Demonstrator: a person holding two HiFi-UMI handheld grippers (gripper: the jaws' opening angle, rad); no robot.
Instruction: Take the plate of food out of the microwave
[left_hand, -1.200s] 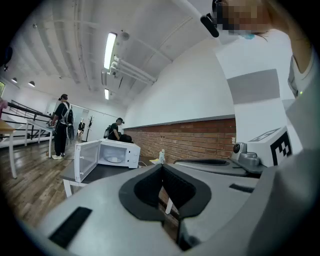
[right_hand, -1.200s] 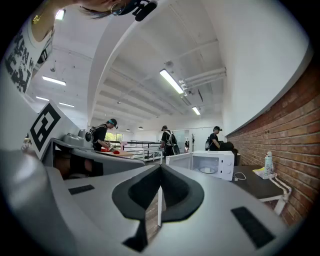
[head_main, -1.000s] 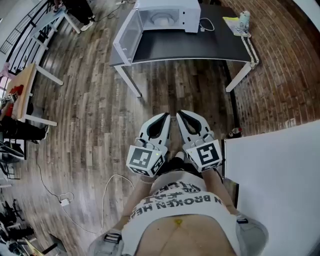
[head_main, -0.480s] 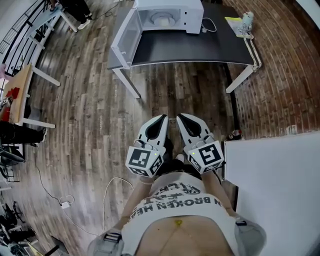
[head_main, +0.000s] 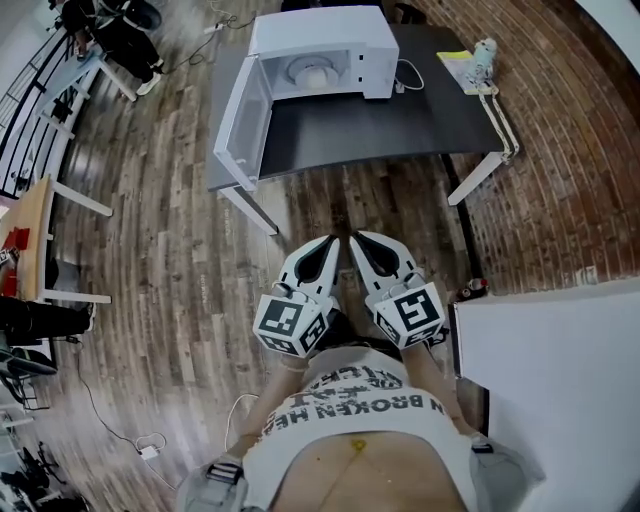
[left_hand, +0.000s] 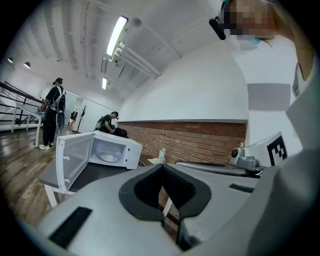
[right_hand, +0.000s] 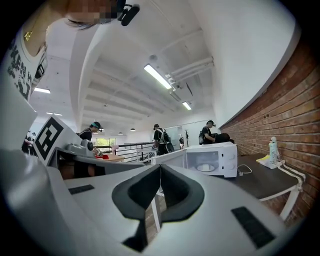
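A white microwave stands on a black table with its door swung open to the left. Inside it sits a white plate; I cannot make out the food on it. The plate also shows small in the left gripper view, and the plate in the right gripper view. My left gripper and right gripper are held side by side close to the person's body, well short of the table. Both are shut and hold nothing.
A small bottle and a yellow paper lie at the table's right end, and a cable runs from the microwave. A large white surface stands at the right. Desks and people are off to the left, on the wooden floor.
The microwave and table have come lower and larger in the head view, so the person has stepped closer. Both grippers stay shut and side by side.
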